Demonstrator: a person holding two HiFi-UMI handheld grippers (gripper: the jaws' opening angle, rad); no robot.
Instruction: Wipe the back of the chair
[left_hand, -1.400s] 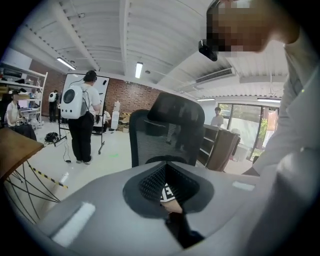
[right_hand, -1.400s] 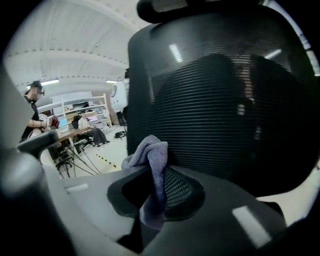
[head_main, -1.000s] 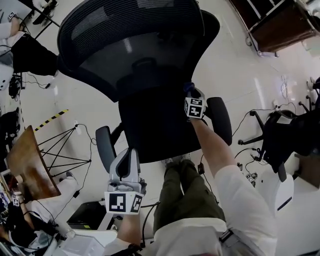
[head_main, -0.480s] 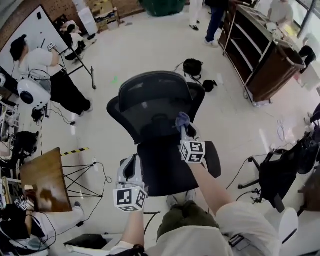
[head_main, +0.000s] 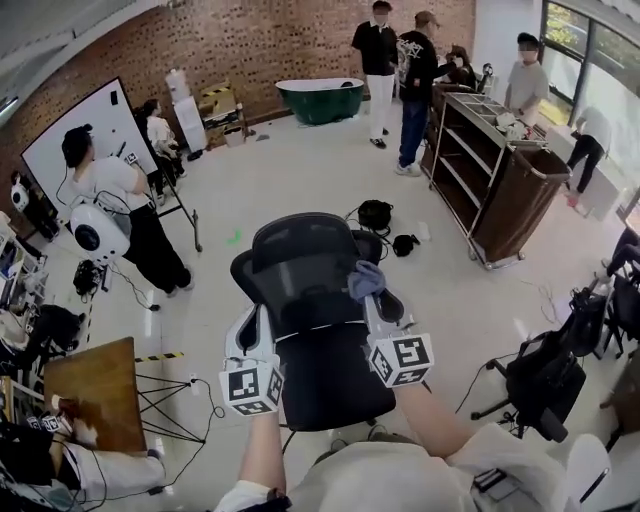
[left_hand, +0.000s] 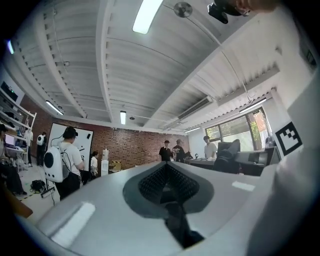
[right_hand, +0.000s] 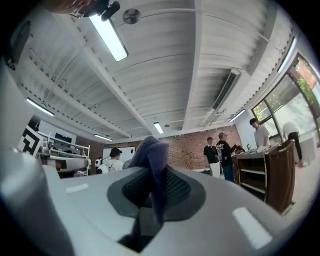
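- Your left gripper (head_main: 251, 322) sits out by the left edge of the chair seat (head_main: 330, 385). Its jaws are pressed together with nothing between them, and its own view is all ceiling and far wall, so it's tipped up and away from the chair.
- The chair back (head_main: 300, 262) stands upright in the middle with its mesh front facing you. It's wider than it is tall in the head view, so its long run is side to side. From both sets of jaws it lies ahead and lower down.
- The cloth (head_main: 364, 281) is the closest thing to the mesh, lined up with the right edge of the chair back. I can't tell if it actually touches. The right gripper view shows no chair at all, so my guess is it's held just clear.
- Your right gripper (head_main: 372, 300) is clamped on that cloth, which bunches up past the tips. It's clearly the nearer hand.
- Honestly, this fits either lining up for a pass or lifting off after one.
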